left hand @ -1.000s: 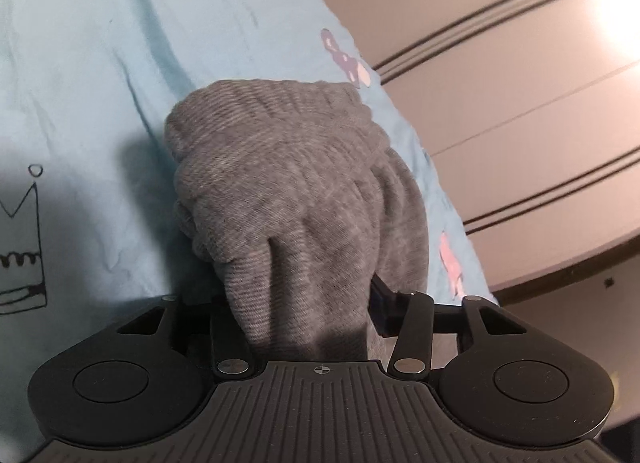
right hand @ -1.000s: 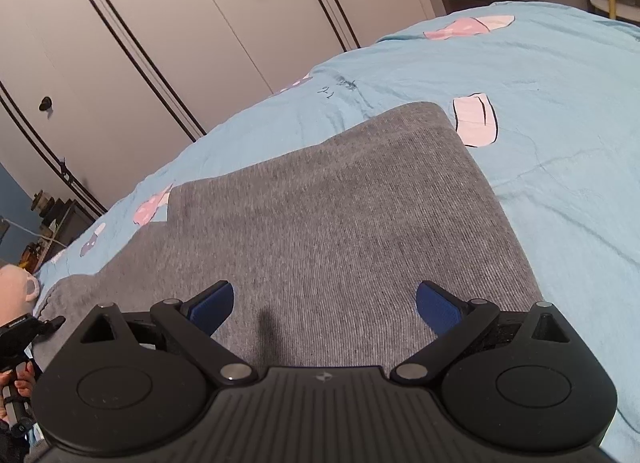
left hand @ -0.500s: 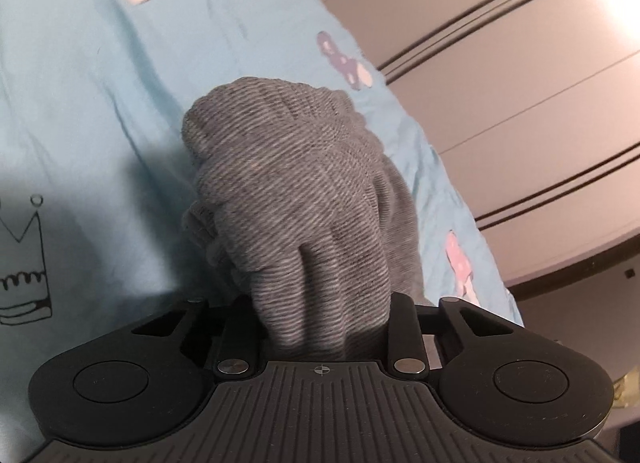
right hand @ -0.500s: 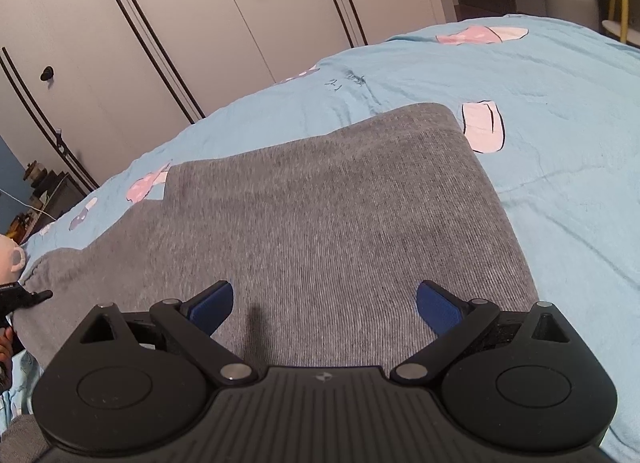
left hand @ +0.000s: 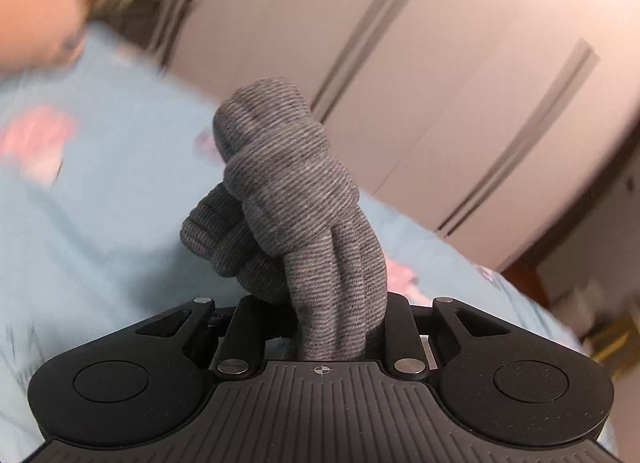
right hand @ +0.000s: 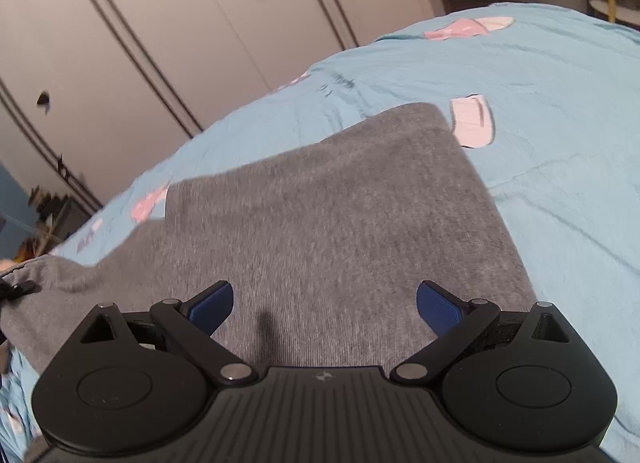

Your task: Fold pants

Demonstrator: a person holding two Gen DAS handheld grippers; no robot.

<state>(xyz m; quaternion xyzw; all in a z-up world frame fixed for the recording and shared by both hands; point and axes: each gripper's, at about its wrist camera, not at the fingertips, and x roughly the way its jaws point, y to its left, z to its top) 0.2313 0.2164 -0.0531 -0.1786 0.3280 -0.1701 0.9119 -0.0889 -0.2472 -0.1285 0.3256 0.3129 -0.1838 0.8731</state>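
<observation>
Left claw (left hand: 320, 327) has just been closing on a bunched end of the grey pants (left hand: 296, 203); thick wad may slip out. Right claw (right hand: 324, 309) wide, hovering above the flat part ahead on the bed (right hand: 560, 123).

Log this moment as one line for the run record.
left gripper: closing, clamped on bunched grey pants, off the blue bedsheet | right gripper: open above flat pants | fold: not yet done

Pale wardrobe doors (right hand: 168, 35) with dark seams behind bed; light-blue bedsheet (right hand: 560, 111) with pink prints; warm glare
</observation>
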